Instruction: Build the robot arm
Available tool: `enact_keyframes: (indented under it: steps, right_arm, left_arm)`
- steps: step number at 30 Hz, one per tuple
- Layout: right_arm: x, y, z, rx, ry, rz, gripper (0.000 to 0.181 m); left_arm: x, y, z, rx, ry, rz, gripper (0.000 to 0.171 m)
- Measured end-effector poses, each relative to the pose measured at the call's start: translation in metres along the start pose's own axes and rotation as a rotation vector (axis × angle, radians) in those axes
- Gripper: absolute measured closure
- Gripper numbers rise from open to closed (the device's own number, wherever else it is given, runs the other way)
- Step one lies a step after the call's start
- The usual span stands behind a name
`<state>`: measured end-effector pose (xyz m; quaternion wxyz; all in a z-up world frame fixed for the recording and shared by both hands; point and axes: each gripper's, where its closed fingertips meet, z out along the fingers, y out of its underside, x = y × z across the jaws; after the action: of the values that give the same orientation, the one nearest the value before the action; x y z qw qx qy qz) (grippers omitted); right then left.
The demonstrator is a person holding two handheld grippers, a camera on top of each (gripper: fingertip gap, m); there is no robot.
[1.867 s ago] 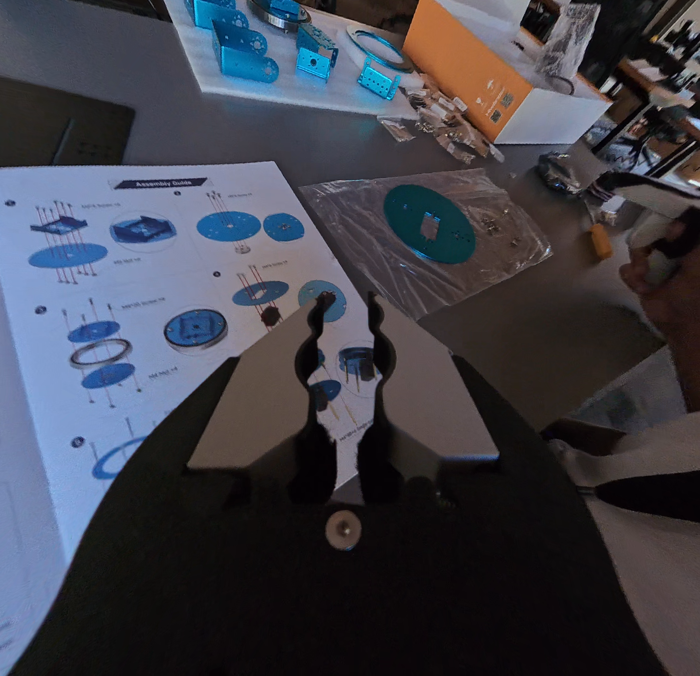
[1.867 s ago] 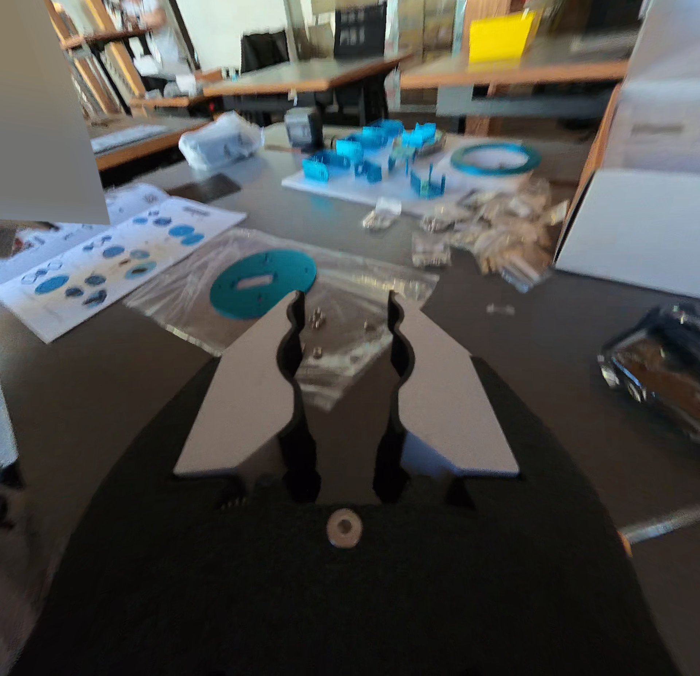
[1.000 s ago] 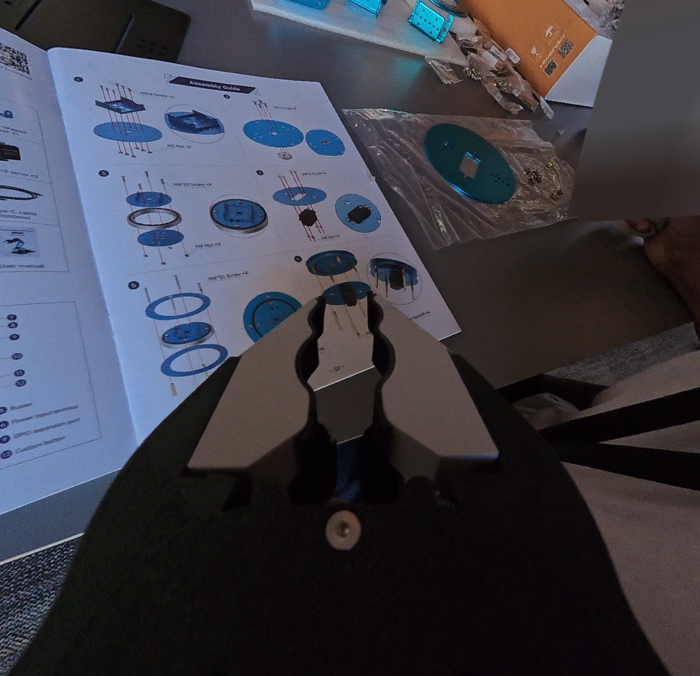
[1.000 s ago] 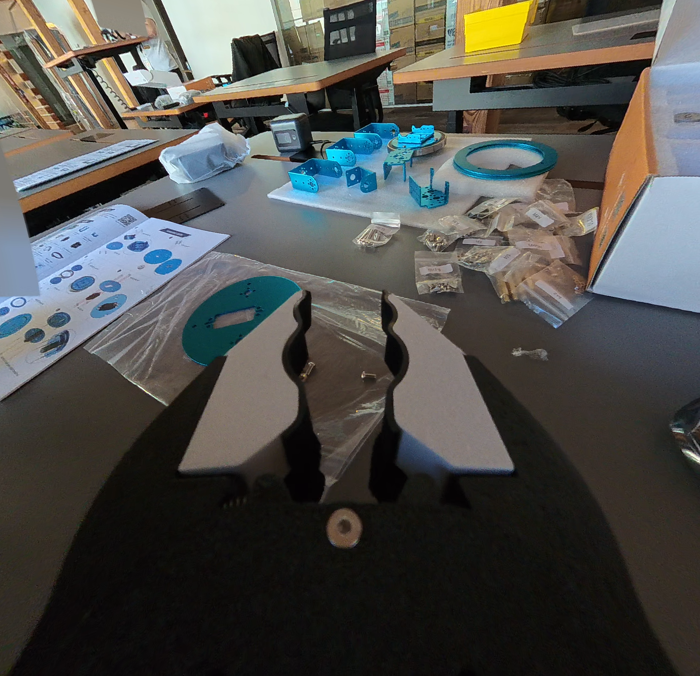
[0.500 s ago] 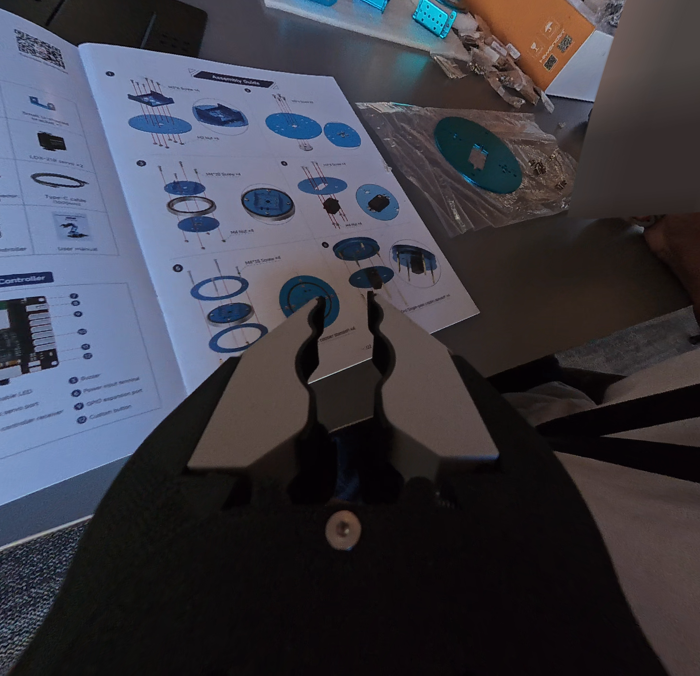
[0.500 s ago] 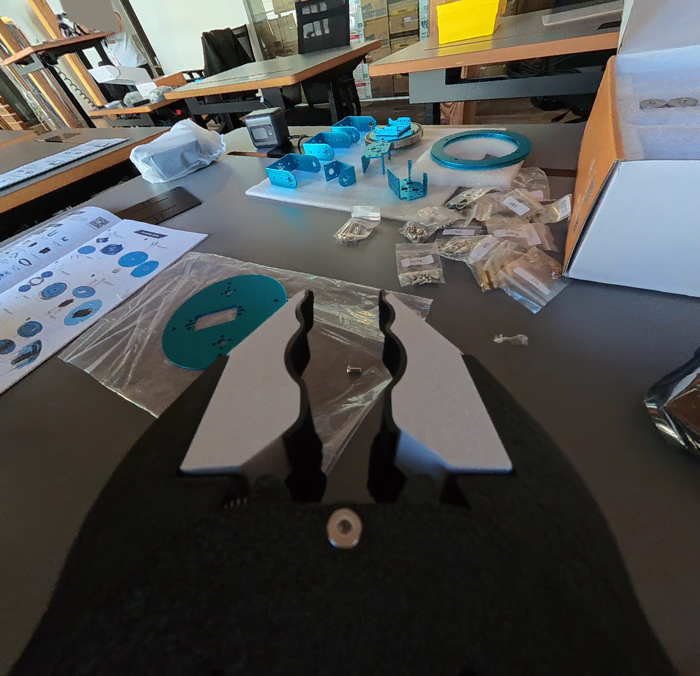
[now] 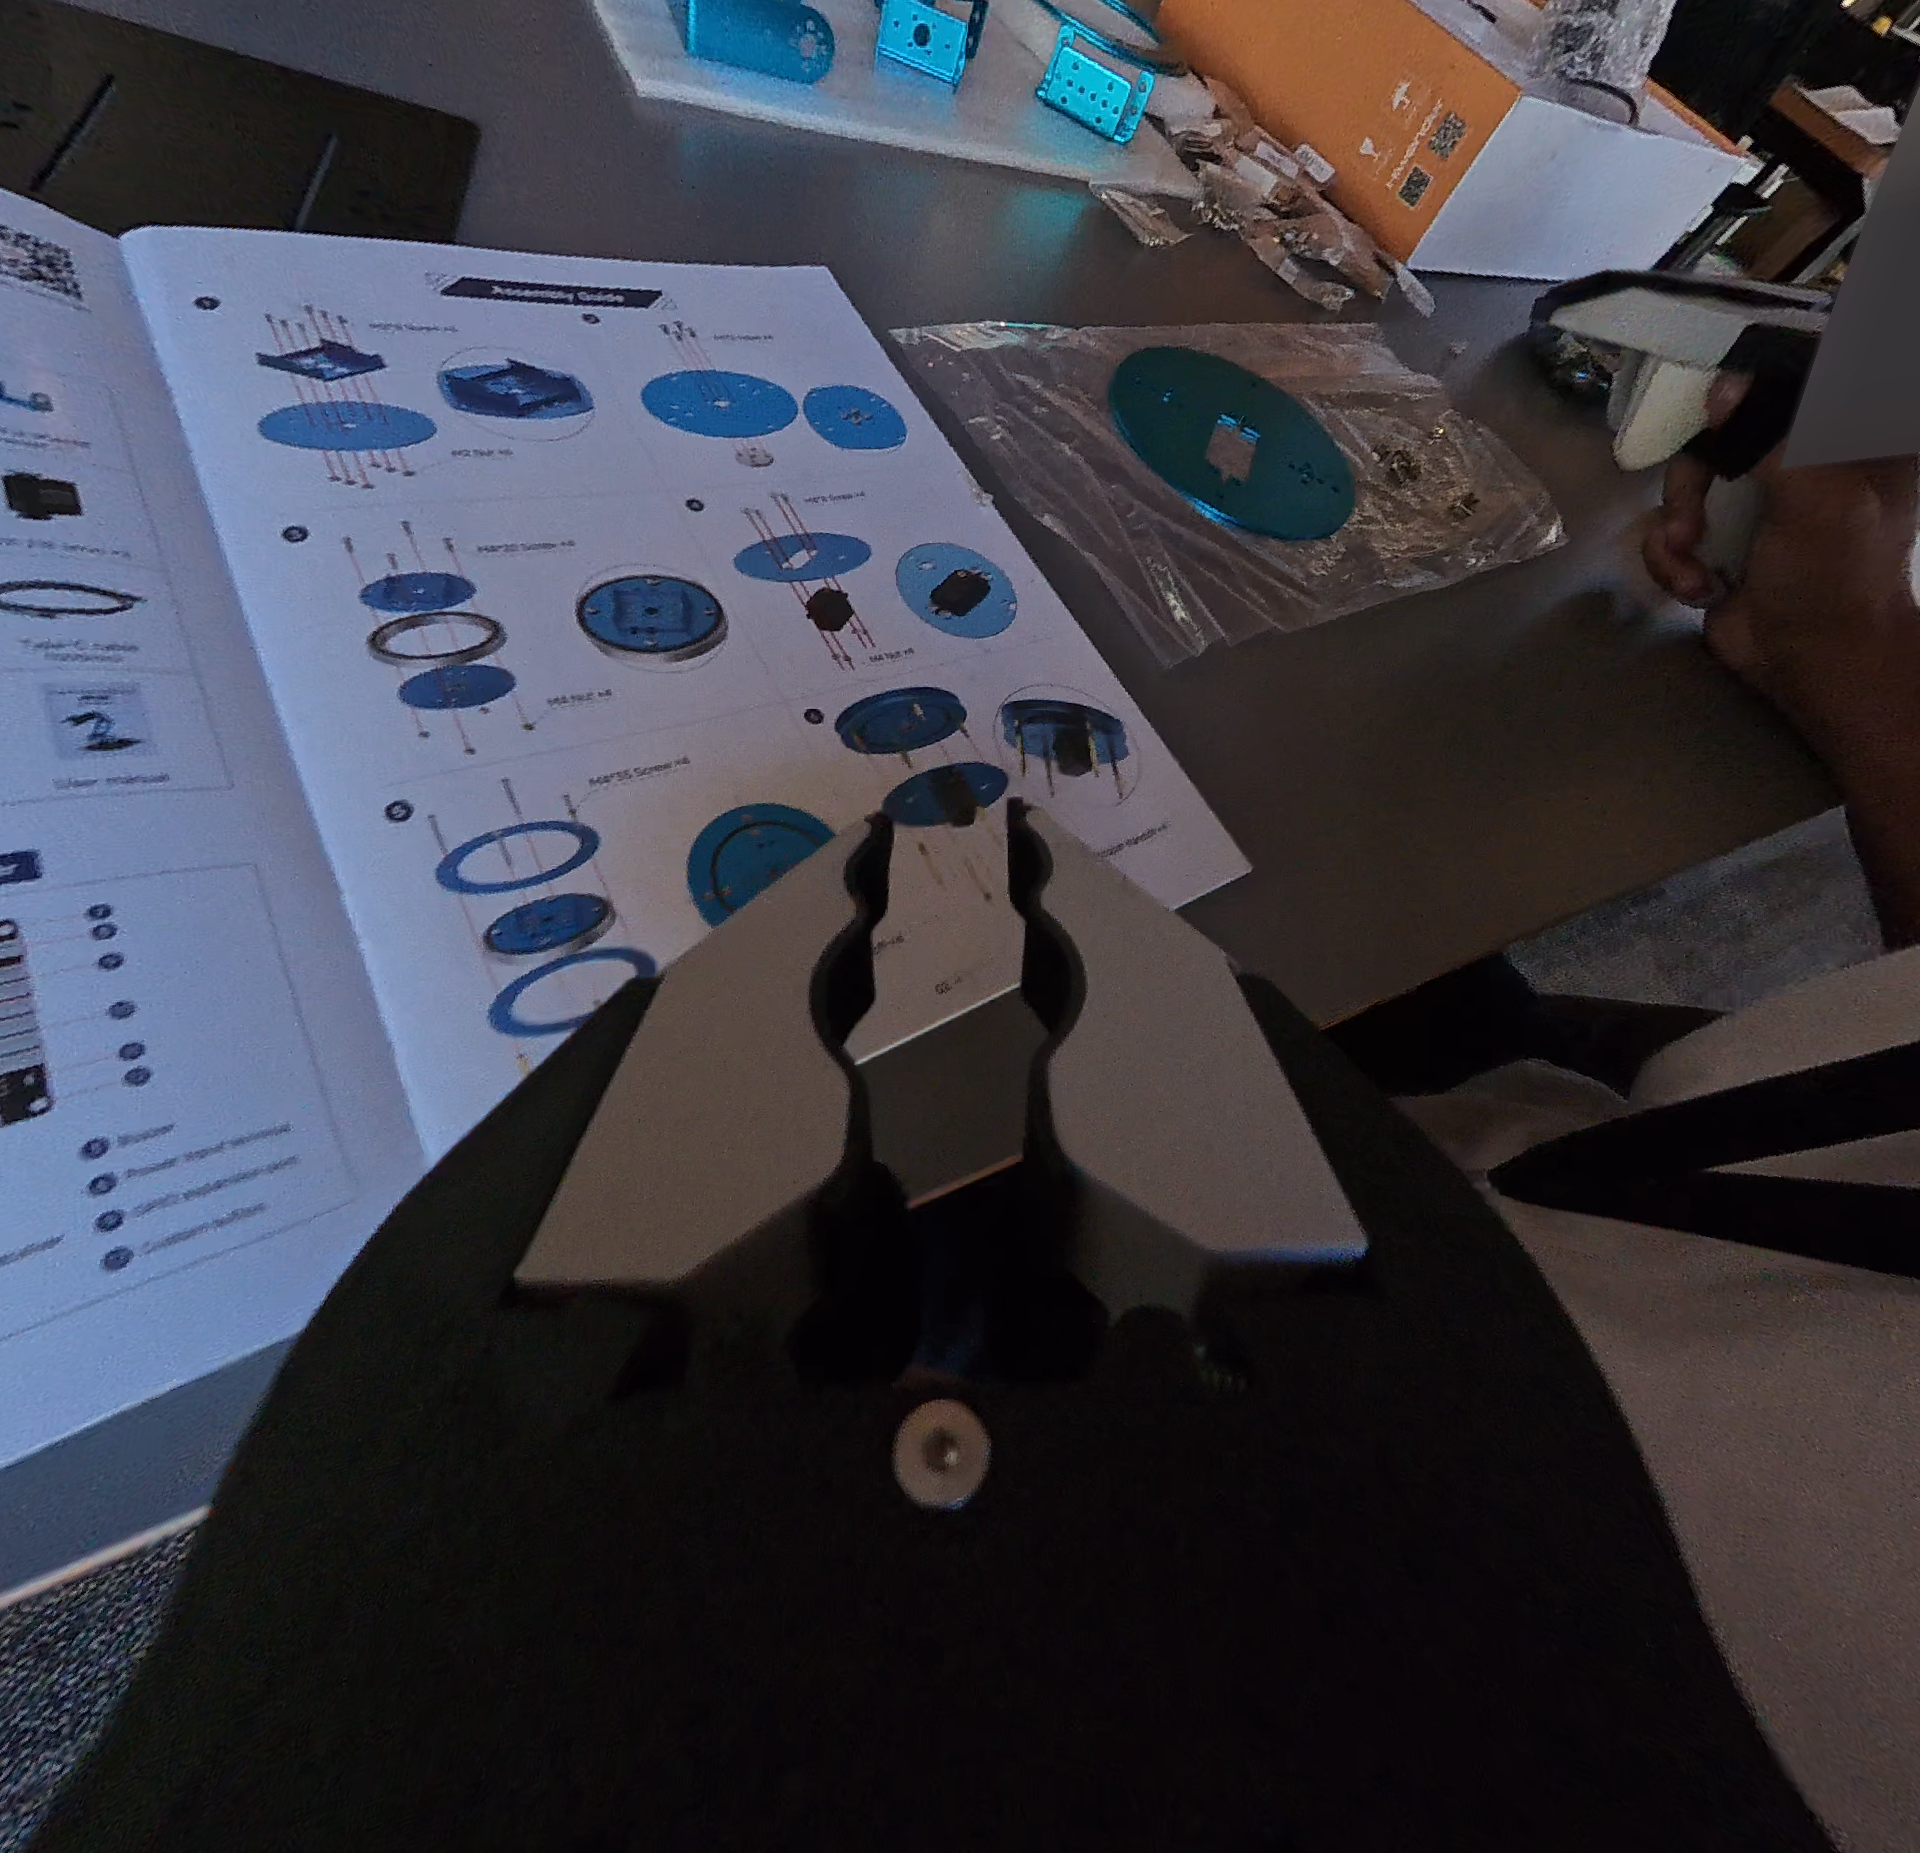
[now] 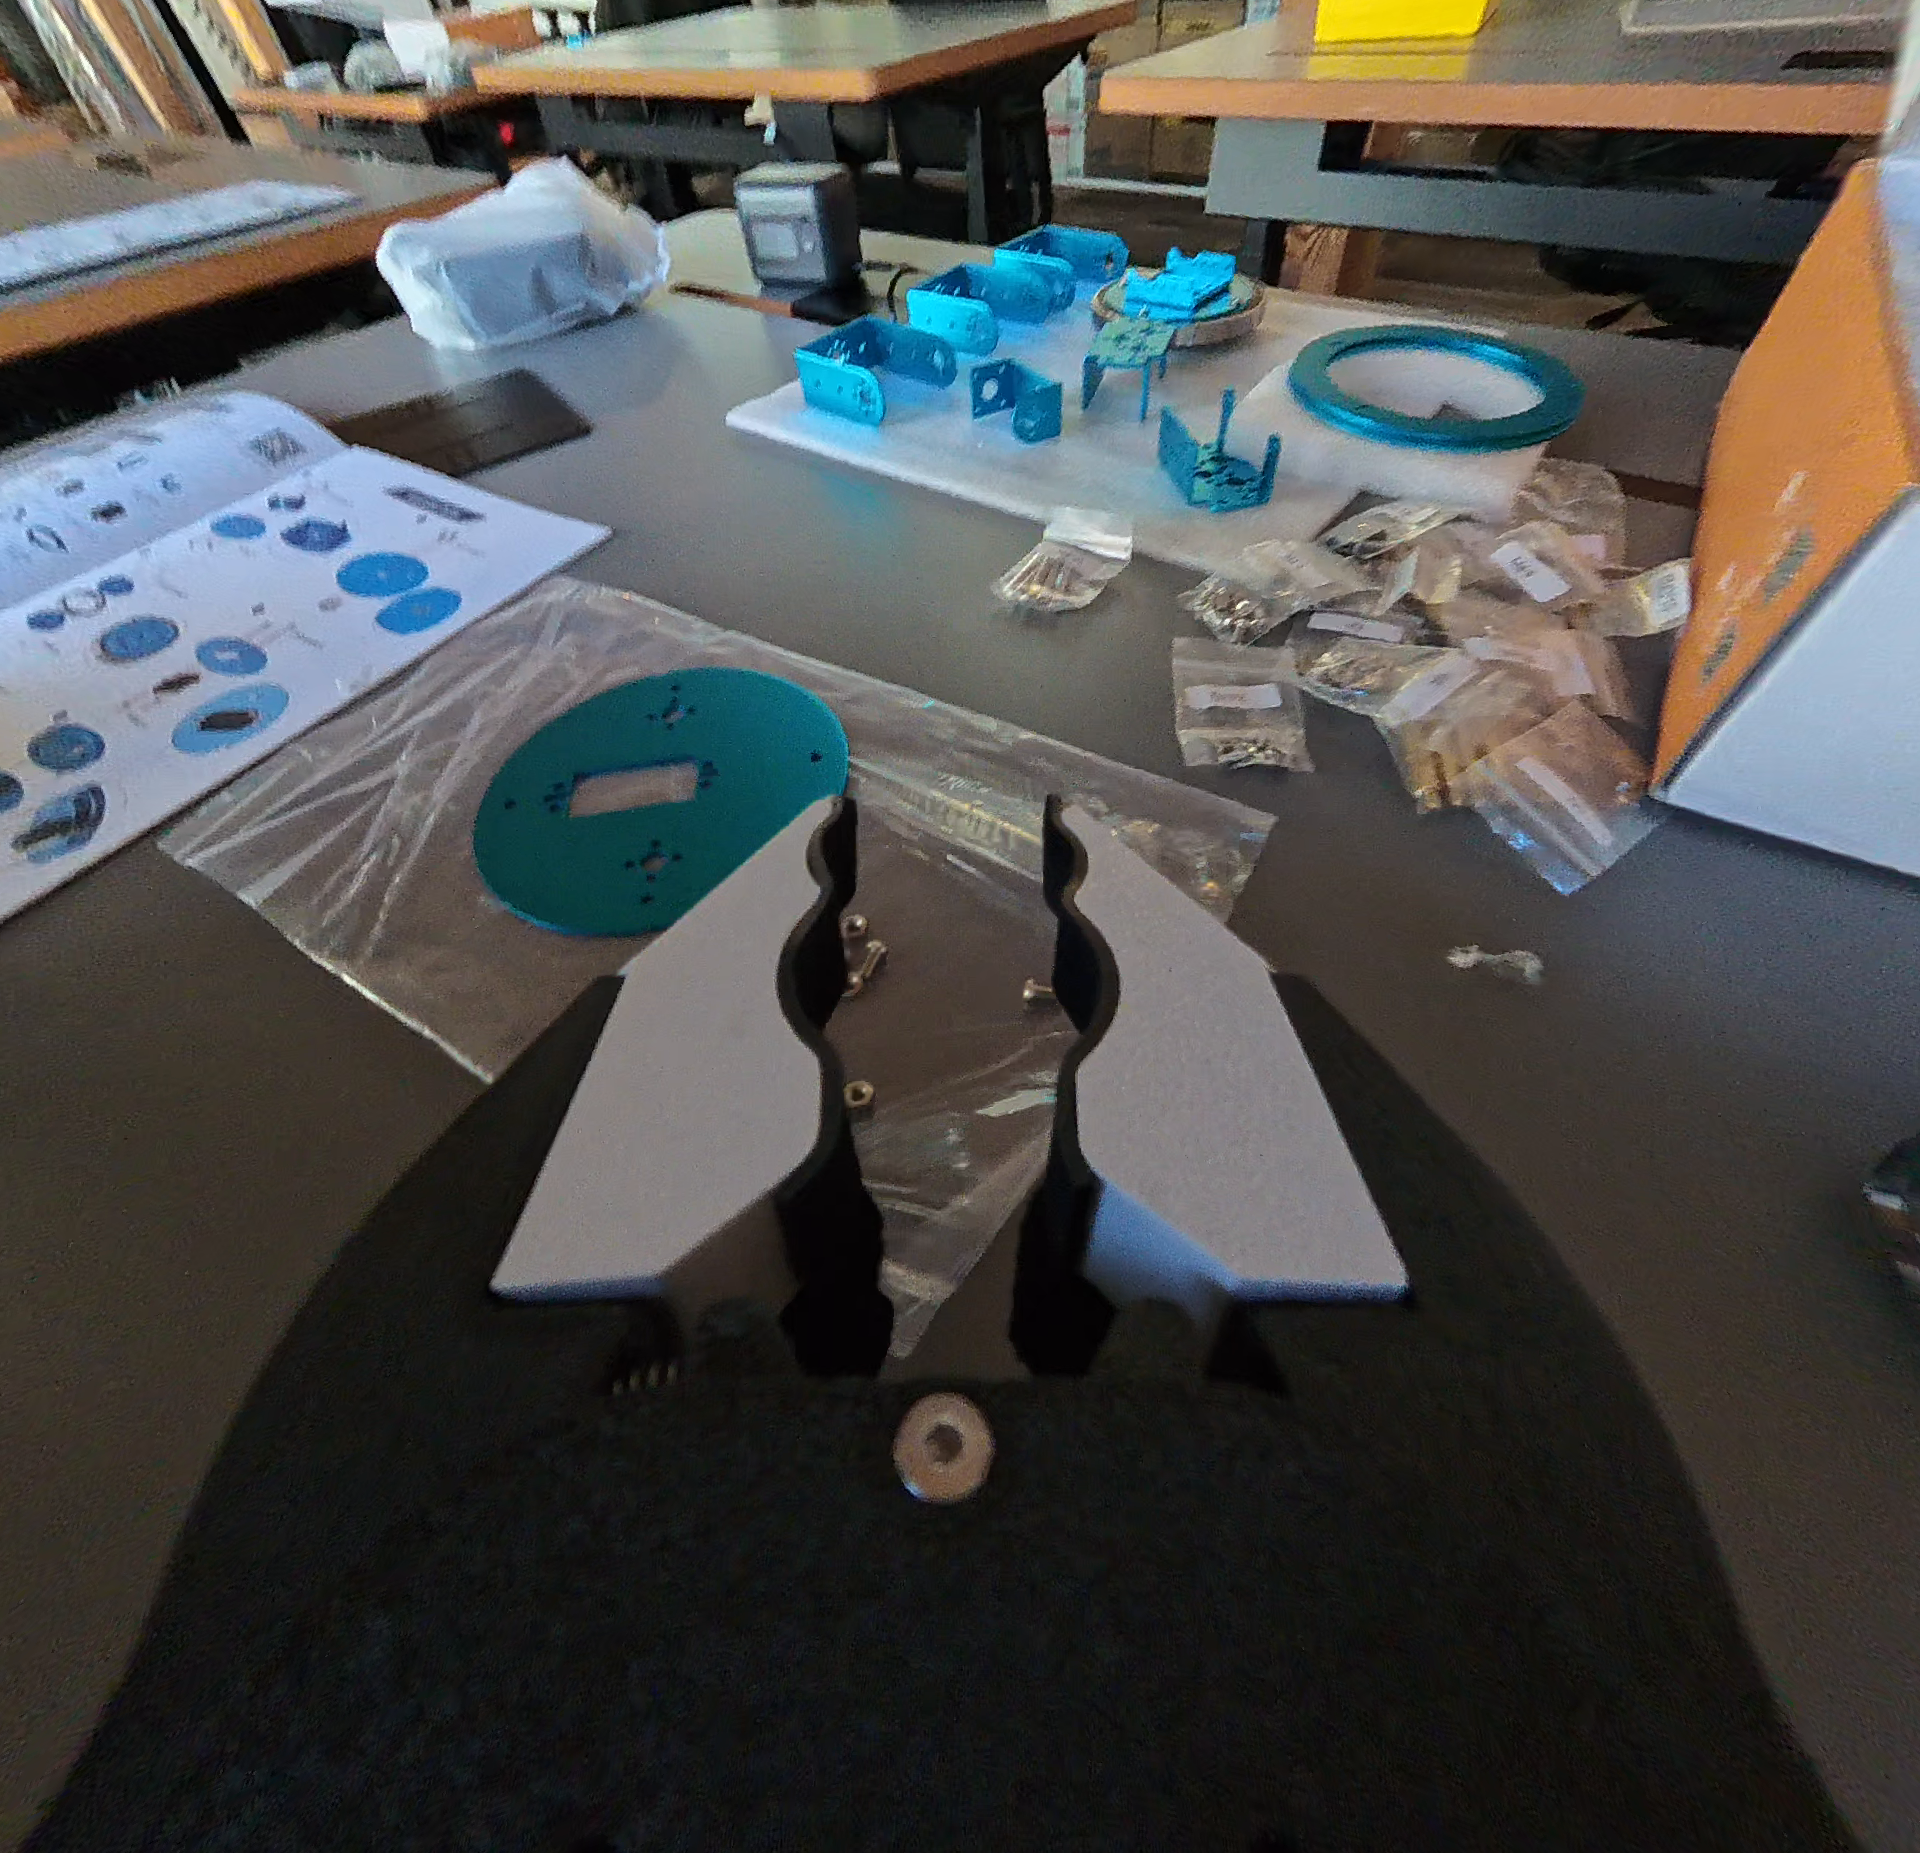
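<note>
My left gripper [image 7: 948,818] is open and empty, held over the lower right corner of an open white booklet [image 7: 540,598] with blue diagrams. My right gripper [image 8: 948,811] is open and empty, low over a clear plastic bag [image 8: 436,816] lying flat on the grey table. A teal round plate [image 8: 655,795] with a rectangular cut-out lies on the bag, just left of the right gripper's tips. A few small loose screws [image 8: 862,956] lie on the bag between its fingers. The plate [image 7: 1231,453] and bag also show in the left wrist view, with the right gripper [image 7: 1683,349] at the far right.
A white foam sheet [image 8: 935,453] at the back carries several blue metal brackets [image 8: 873,364] and a teal ring [image 8: 1434,385]. Small bags of hardware [image 8: 1455,650] lie beside an orange and white box [image 8: 1808,577]. A dark flat pad [image 7: 208,141] lies behind the booklet. The table's near edge [image 7: 1558,899] runs close to a person's lap. The left gripper's tips are roughly 40 cm from the right gripper's. Between my right fingertips and the plate [image 7: 1231,453] there is roughly 15 cm. Look for it in the right wrist view [image 8: 624,790] too.
The left gripper has drawn back toward the table's near edge, over the booklet's lower corner. The right gripper has shifted along the bag, so several screws now lie between its fingers.
</note>
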<state>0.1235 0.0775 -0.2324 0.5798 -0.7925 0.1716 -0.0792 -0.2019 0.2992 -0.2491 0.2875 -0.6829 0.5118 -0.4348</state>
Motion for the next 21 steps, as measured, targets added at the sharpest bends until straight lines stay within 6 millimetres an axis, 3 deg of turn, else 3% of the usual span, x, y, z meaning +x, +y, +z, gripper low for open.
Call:
enact_keyframes:
  steps: [6,10,12,17,21]
  right_arm:
    - [-0.030,0.012,0.003,-0.065,-0.089,-0.073,0.139]
    - [-0.042,0.013,-0.015,-0.047,-0.190,-0.023,0.135]
    - [-0.027,0.015,-0.029,-0.044,-0.151,-0.025,0.135]
    - [0.031,0.007,-0.065,-0.027,-0.072,-0.002,0.139]
    - [0.071,0.003,-0.085,-0.024,-0.081,0.071,0.141]
  left_arm:
    - [0.030,-0.020,0.042,-0.012,0.096,0.055,0.150]
    - [0.047,-0.039,0.068,-0.030,0.097,0.133,0.150]
    - [0.054,-0.049,0.082,-0.045,0.090,0.156,0.150]
    - [0.072,-0.077,0.126,-0.085,0.066,0.194,0.150]
    - [0.094,-0.085,0.159,-0.112,0.088,0.218,0.150]
